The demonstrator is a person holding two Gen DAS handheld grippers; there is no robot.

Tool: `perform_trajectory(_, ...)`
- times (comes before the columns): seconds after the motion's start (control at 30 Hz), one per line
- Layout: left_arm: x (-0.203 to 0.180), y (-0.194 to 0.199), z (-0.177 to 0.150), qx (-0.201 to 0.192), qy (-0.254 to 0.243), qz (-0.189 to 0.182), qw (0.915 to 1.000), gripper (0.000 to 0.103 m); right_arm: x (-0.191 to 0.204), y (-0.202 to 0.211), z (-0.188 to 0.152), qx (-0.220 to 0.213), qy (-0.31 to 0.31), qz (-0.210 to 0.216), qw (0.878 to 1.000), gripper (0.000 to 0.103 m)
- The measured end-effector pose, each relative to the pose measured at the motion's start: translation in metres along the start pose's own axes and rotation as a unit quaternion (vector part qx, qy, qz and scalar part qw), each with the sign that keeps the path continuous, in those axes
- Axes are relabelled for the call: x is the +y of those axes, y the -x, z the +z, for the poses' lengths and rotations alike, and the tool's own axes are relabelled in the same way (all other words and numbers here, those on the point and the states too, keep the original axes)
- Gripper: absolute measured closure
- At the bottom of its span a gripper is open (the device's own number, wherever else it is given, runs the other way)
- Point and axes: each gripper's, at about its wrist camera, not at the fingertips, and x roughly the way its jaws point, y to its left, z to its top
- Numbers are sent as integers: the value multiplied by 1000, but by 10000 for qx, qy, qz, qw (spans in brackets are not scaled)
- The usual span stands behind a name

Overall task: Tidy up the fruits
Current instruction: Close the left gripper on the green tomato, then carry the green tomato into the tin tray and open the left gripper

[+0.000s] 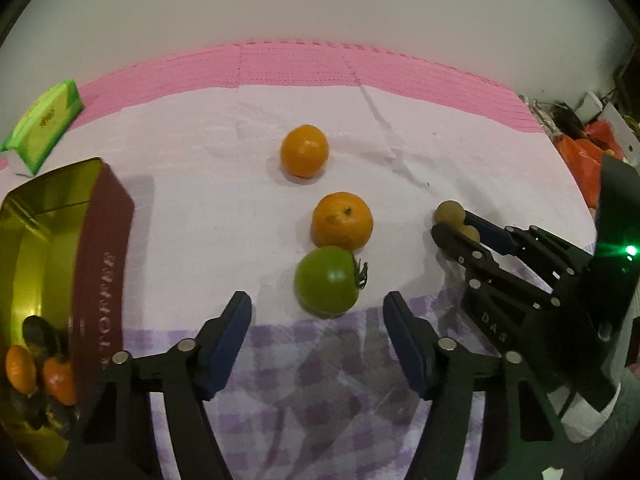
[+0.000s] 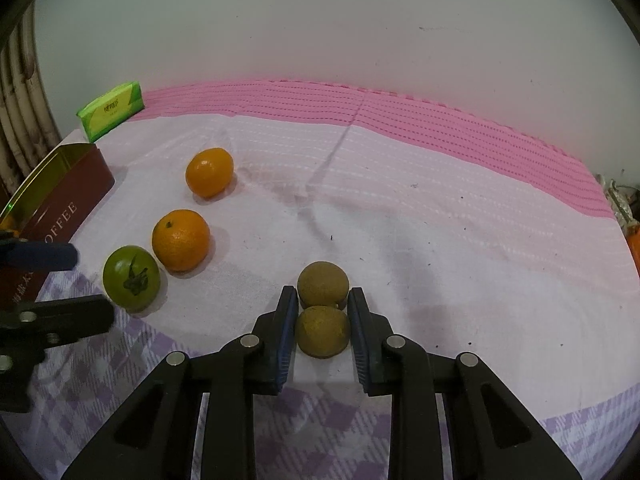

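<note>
Fruit sorting is going on w/ both claws down near the cloth-covered worktop [image 1: 192, 200]. Left wrist view: left claw [image 1: 316, 320] is sitting half-spread, nothing between its pads, and the green tomato [image 1: 326, 280] is lying just ahead of it, roughly centred in the gap, stem pointing right. It's round, so no long axis to line up; left claw is clearly the nearer one. Tomato is touching an orange [image 1: 342, 221] behind it, w/ a second orange [image 1: 304, 151] further back, apart. Coffee tin [image 1: 106, 256] is standing at left, gold inside, already holding a few fruits incl. oranges. Right claw [image 1: 454, 226] is showing at right, closed round a small fruit. Right wrist view: right claw [image 2: 322, 330] is pinching the near brown fruit [image 2: 322, 332], dull, rough-skinned, round; a twin fruit [image 2: 322, 284] is touching it just beyond the tips. Tomato looks glossy, firm, unripe; prob. slippery if squeezed off-centre.
</note>
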Motion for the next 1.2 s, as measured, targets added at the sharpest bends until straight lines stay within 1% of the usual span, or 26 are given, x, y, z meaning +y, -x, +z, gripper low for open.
perform_trajectory(0.07,-2,-5,3,16,-3,12,10000,41,-1,1,-1,-1,2,-2,10000,76)
perform_trajectory(0.13,0,-7,5,16,35,-39,10000,45,-1,1,-1,-1,5,-4,10000,76)
perform_trajectory(0.2,0,-13,7,116,26,-9,9999,51,-1,1,0,-2,3,-2,10000,76)
perform_trajectory(0.23,-1,-16,7,155,8,-6,9999,56,-1,1,0,-2,5,-3,10000,76)
perform_trajectory(0.27,-2,-18,7,177,8,-35,9998,58,-1,0,0,-2,4,-2,10000,76)
perform_trajectory(0.3,-3,-19,8,150,5,-41,9999,60,-1,0,0,-2,5,-2,10000,76)
perform_trajectory(0.37,-5,-19,8,119,-32,-62,9999,66,-1,0,0,-3,3,0,10000,76)
perform_trajectory(0.43,-5,-20,8,104,-40,-34,9999,68,-1,0,0,-4,7,-4,10000,76)
perform_trajectory(0.63,-2,-16,2,101,103,-108,9998,69,-1,0,-1,-6,6,-10,10000,76)
perform_trajectory(0.8,0,-9,-5,96,128,-18,9999,69,-1,0,-1,-7,6,-11,10000,76)
perform_trajectory(0.9,7,-2,-9,84,245,-18,9997,69,-1,0,-1,-8,15,-21,10000,76)
perform_trajectory(1.2,29,34,-13,-245,511,124,9983,69,-1,-2,-1,-10,38,-40,10000,76)
